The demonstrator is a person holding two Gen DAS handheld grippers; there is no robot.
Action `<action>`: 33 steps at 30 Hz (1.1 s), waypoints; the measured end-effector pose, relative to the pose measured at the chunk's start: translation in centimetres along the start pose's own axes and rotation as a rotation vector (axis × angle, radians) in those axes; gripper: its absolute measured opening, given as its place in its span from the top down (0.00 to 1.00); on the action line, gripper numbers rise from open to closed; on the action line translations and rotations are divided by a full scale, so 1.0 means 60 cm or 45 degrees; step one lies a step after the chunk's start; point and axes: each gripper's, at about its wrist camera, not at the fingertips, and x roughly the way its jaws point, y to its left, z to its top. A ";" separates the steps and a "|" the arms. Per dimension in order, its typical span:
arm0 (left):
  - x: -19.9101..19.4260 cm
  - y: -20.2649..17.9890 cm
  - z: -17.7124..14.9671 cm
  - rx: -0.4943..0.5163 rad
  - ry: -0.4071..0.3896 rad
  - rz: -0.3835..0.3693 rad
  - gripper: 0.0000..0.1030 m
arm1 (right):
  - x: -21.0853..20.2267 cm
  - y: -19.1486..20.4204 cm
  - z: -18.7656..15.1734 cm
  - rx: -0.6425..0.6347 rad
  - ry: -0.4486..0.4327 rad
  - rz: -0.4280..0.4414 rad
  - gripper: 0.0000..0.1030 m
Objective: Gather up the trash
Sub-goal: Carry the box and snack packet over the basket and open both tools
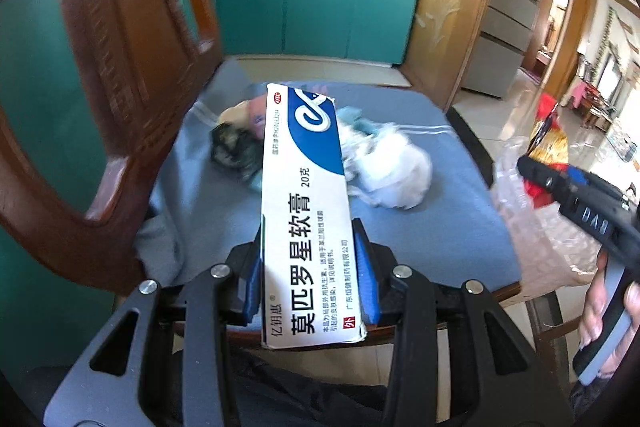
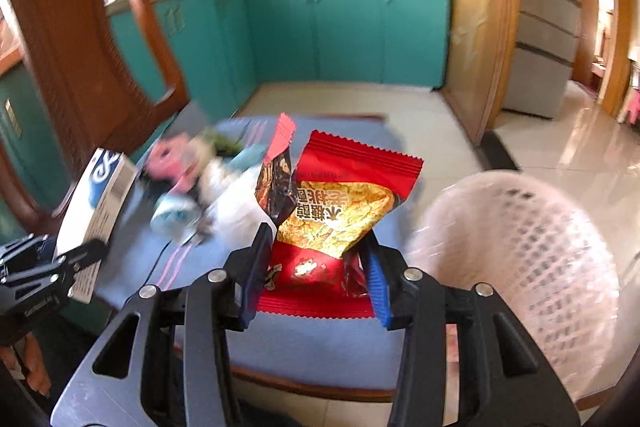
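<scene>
My left gripper (image 1: 307, 227) is shut on a long white and blue ointment box (image 1: 304, 203), held above the blue-covered table (image 1: 440, 227); the box also shows in the right wrist view (image 2: 100, 195). My right gripper (image 2: 318, 231) is shut on a red and gold snack wrapper (image 2: 340, 203), held above the table near its front edge. The wrapper (image 1: 548, 143) and right gripper (image 1: 520, 163) show at the right of the left wrist view. More trash lies on the table: a white crumpled bag (image 1: 392, 171), a dark wrapper (image 1: 232, 147), pink and teal scraps (image 2: 176, 163).
A white mesh waste basket (image 2: 520, 247) stands right of the table, close to my right gripper. A carved wooden chair back (image 1: 120, 67) rises at the left. Teal kitchen cabinets (image 1: 320, 7) are behind, and a grey refrigerator (image 2: 548, 27) stands at the right.
</scene>
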 end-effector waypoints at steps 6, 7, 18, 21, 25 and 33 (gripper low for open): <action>0.000 -0.077 0.031 0.090 -0.009 -0.137 0.61 | -0.047 -0.127 -0.003 0.117 -0.048 -0.220 0.57; 0.002 -0.096 0.036 0.112 -0.009 -0.166 0.61 | -0.049 -0.148 -0.009 0.145 -0.037 -0.247 0.57; 0.065 -0.297 0.060 0.287 0.092 -0.468 0.61 | -0.068 -0.290 -0.086 0.335 0.047 -0.407 0.57; 0.081 -0.345 0.061 0.334 0.116 -0.517 0.61 | -0.080 -0.316 -0.097 0.364 0.038 -0.425 0.57; 0.101 -0.405 0.055 0.385 0.152 -0.583 0.61 | -0.088 -0.341 -0.103 0.402 0.031 -0.436 0.57; 0.134 -0.461 0.031 0.453 0.214 -0.664 0.37 | -0.094 -0.358 -0.111 0.422 0.046 -0.435 0.57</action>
